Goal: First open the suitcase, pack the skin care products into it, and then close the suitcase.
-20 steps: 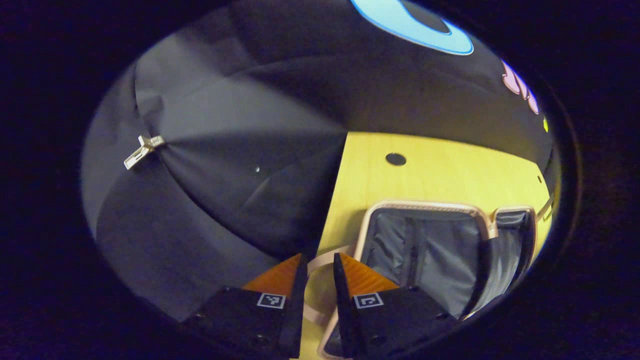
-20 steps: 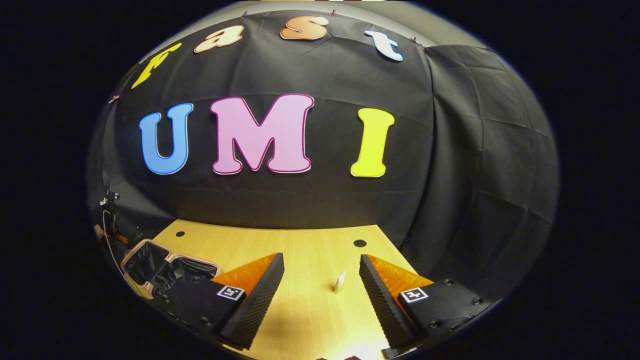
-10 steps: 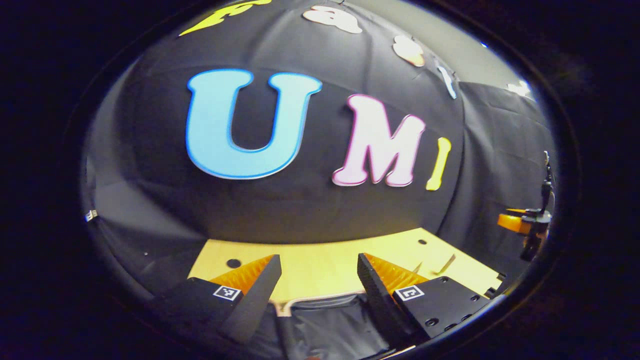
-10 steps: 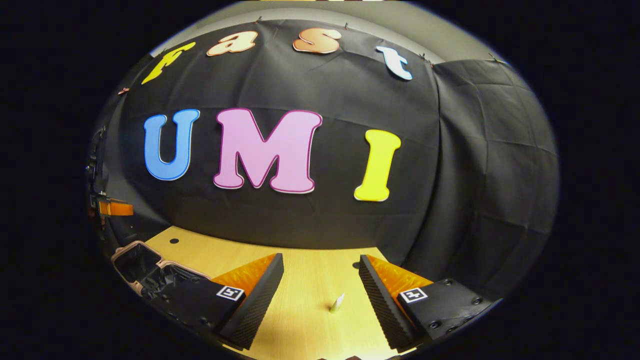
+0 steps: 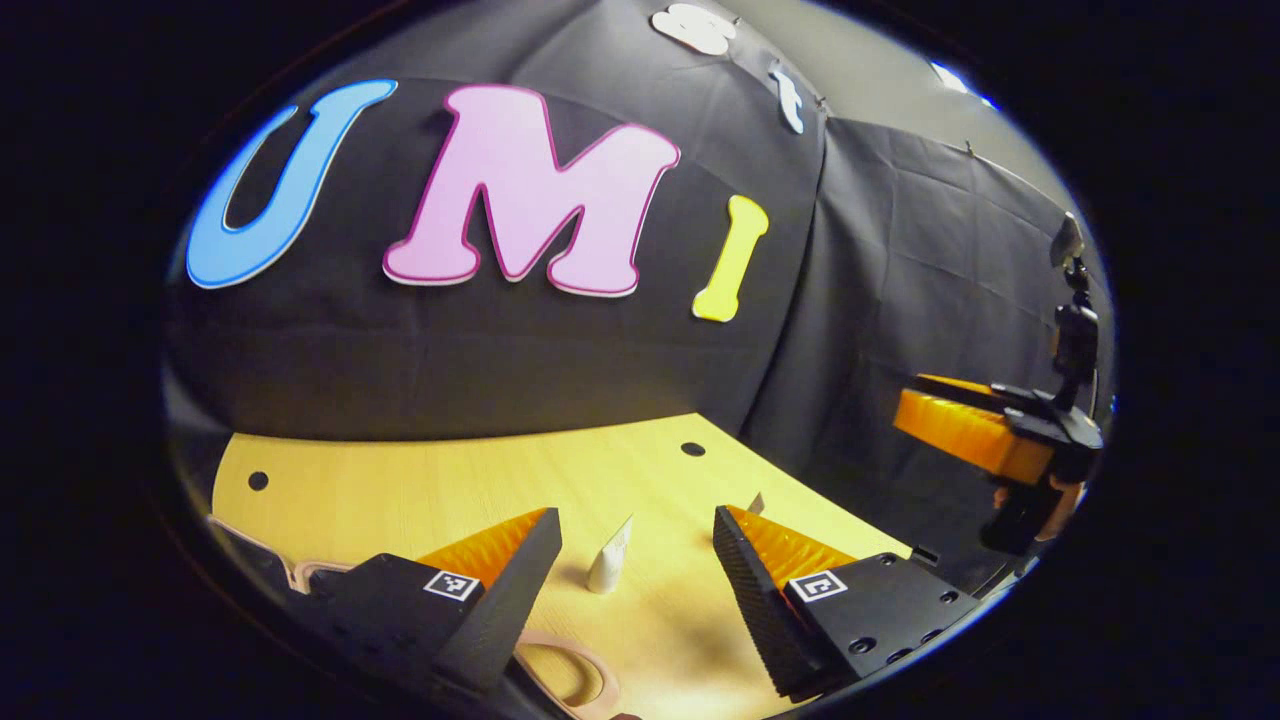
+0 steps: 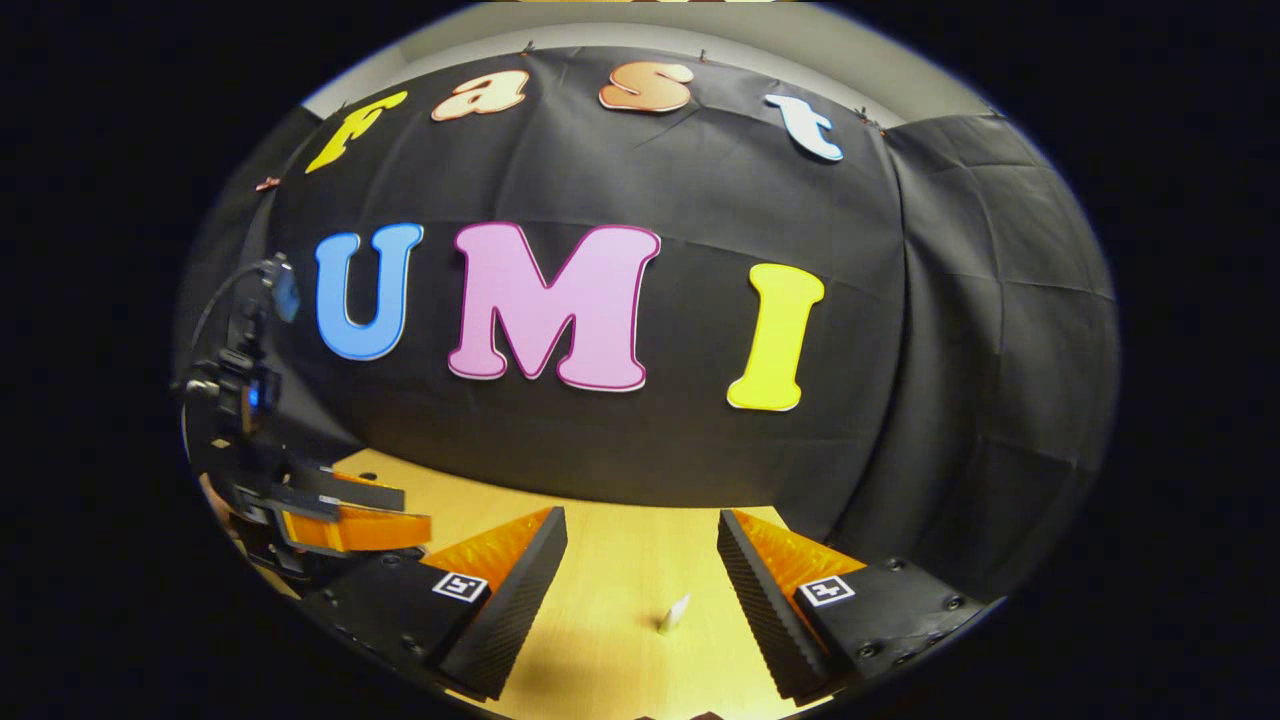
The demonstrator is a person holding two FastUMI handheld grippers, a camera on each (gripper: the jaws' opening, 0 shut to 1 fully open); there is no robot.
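In the left gripper view, we judge the packing step is in hand: our left gripper (image 5: 637, 545) hovers level above the tabletop (image 5: 420, 490) with its jaws spread wide and empty, a small white skin care tube (image 5: 609, 556) standing framed between them, while a strip of the suitcase rim (image 5: 560, 672) shows at the near edge. In the right gripper view, our right gripper (image 6: 642, 548) is likewise parted and empty, held level and aimed at the same tube (image 6: 673, 615) near the middle of the tabletop, so the next move calls for lowering one gripper around the tube and closing squarely.
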